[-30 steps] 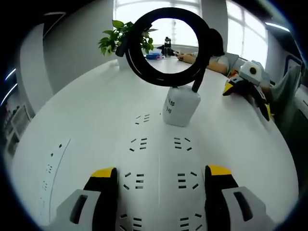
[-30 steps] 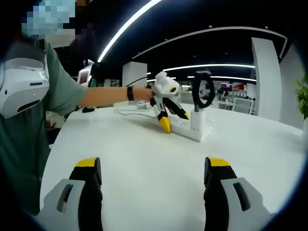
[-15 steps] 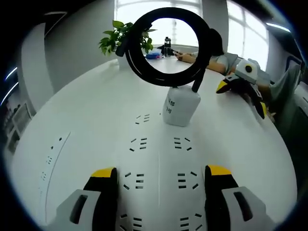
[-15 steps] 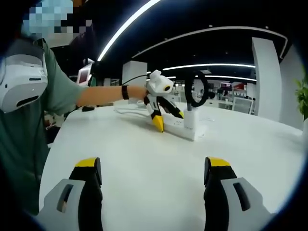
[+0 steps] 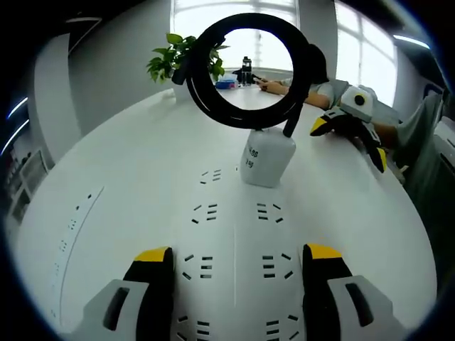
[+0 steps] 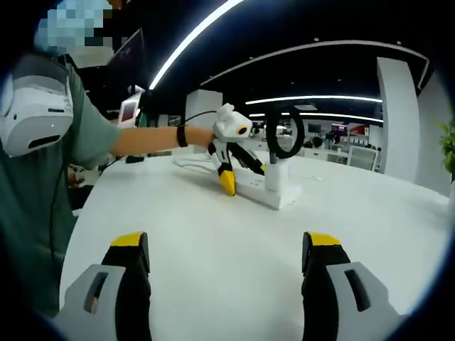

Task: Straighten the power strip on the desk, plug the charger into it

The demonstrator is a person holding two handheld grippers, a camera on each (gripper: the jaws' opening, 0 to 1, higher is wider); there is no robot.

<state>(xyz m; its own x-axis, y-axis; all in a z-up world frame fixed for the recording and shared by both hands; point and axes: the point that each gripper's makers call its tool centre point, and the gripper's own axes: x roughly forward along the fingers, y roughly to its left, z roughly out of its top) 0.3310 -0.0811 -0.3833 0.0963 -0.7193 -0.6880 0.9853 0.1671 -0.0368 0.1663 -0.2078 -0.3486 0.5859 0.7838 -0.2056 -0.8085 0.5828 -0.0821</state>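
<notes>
Left gripper view: white block charger [image 5: 266,159] with coiled black cable [image 5: 245,67] already seated in white power strip [image 5: 234,249].
Left hand-held gripper [image 5: 234,273] spread above the strip; right hand-held gripper [image 6: 224,266] apart, empty over the white worktop [image 6: 213,227]; little seems left.

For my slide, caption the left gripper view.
White charger with looped black cable plugged into the power strip, open left gripper above it.

In the left gripper view we sit right over the power strip [image 5: 234,241], looking along its length at the charger [image 5: 266,158] close ahead, with the windows beyond. In the right gripper view we stand well back on the desk [image 6: 213,249], facing the same strip [image 6: 266,193] and charger [image 6: 274,177] side-on (dark hall behind). We share strip, charger and desk; each view catches the other gripper [image 5: 348,121] [image 6: 231,153].
</notes>
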